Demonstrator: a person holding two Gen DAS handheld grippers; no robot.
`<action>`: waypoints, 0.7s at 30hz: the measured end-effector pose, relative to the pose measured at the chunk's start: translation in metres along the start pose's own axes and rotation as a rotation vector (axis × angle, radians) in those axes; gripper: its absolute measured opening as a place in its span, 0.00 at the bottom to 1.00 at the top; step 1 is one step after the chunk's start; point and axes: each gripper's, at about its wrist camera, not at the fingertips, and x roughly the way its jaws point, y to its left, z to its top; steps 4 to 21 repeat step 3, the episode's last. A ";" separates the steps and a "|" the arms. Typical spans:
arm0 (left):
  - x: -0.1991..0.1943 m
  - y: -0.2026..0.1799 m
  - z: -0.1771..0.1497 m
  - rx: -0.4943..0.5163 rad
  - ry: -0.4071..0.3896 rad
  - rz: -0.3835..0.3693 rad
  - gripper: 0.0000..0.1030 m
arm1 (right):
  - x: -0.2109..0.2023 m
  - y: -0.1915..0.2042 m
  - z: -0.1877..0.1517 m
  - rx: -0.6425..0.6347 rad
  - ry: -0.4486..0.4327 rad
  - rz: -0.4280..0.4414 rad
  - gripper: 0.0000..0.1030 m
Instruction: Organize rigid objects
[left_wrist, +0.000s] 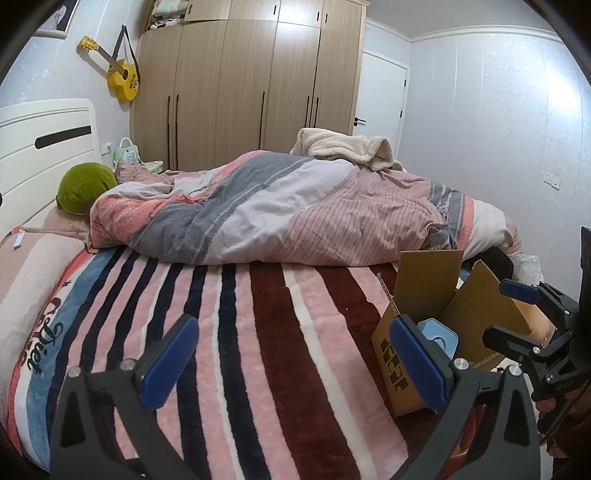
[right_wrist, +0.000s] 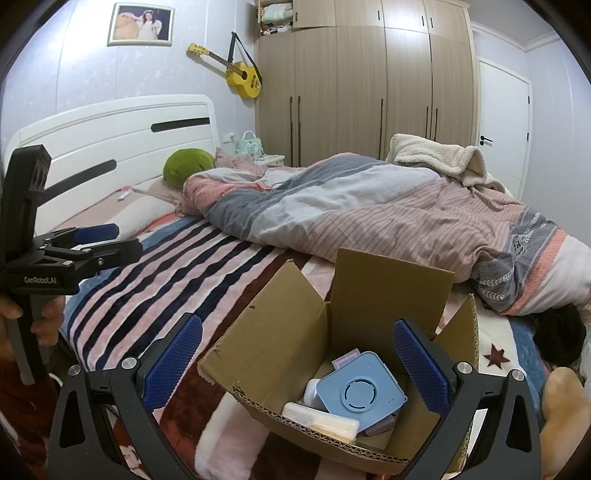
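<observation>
We see our left tool (left_wrist: 295, 369) spread wide over the bed (left_wrist: 258, 332), its ribbed blue pads holding nothing; beneath it lies a plush blanket in pink, white, navy and maroon stripes. Our right tool (right_wrist: 297, 365) is just as wide apart and empty, poised above an open box (right_wrist: 280, 332) of corrugated cardboard, flaps standing up and raw fluted edges showing.

Inside the box lies a flat blue case (right_wrist: 360, 395) of smooth plastic, square with rounded corners and a ringed circle moulded on its face. It leans on a pale, long container (right_wrist: 321, 417) at the near wall, with a white rounded piece (right_wrist: 312, 391) touching its left side and a lilac edge (right_wrist: 345, 360) peeping from behind.

The box sits on the blanket near the bed's corner, close to a rumpled striped duvet (right_wrist: 369, 210) topped by a fleecy cream throw (right_wrist: 439, 155). A round green cushion (right_wrist: 188, 164) rests by the white headboard (right_wrist: 110, 129).
</observation>
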 end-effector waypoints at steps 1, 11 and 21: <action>0.000 0.001 0.000 0.001 0.000 0.000 0.99 | 0.000 0.000 -0.001 0.000 0.000 0.000 1.00; 0.000 0.000 0.000 0.000 0.001 0.003 0.99 | 0.000 -0.001 0.000 0.001 0.000 0.001 1.00; 0.000 0.000 0.000 0.000 0.001 0.003 0.99 | 0.000 -0.001 0.000 0.001 0.000 0.001 1.00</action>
